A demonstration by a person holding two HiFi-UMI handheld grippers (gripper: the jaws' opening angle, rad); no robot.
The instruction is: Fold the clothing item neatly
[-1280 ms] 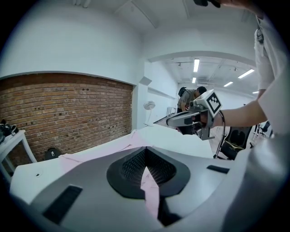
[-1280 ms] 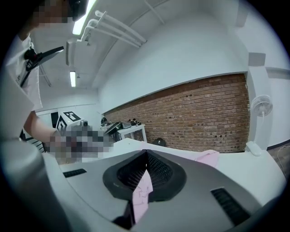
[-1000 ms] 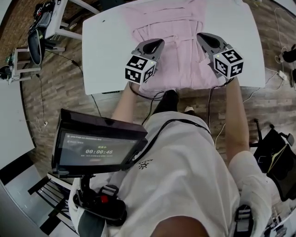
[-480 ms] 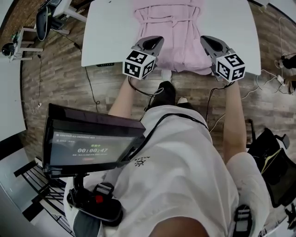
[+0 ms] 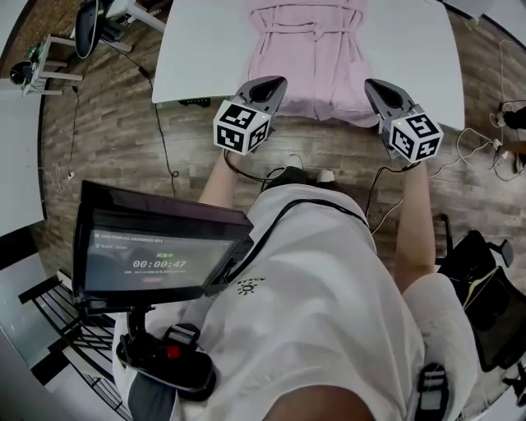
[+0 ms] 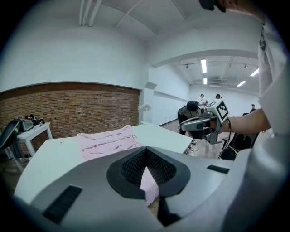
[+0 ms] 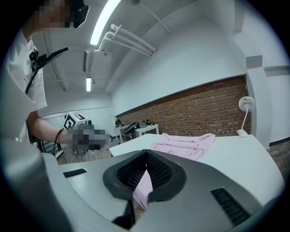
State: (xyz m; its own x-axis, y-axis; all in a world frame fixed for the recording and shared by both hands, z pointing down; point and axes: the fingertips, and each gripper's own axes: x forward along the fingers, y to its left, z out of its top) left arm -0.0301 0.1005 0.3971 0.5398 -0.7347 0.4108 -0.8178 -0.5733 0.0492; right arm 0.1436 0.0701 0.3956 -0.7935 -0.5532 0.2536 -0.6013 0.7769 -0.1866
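A pink garment lies flat on the white table, and its near hem hangs over the table's front edge. My left gripper is shut on the hem's left corner; pink cloth shows between its pads. My right gripper is shut on the hem's right corner, with pink cloth pinched in it. Both grippers hover just off the table's front edge, above the wooden floor. In the left gripper view the garment stretches away across the table, and the right gripper shows at the right.
A dark screen hangs on a rig at the person's chest. A chair and a small side table stand at the far left. Cables trail on the floor at the right, near a black bag.
Both grippers have drawn back toward the person, pulling the garment's near hem over the table's front edge. The table now sits farther up in the head view.
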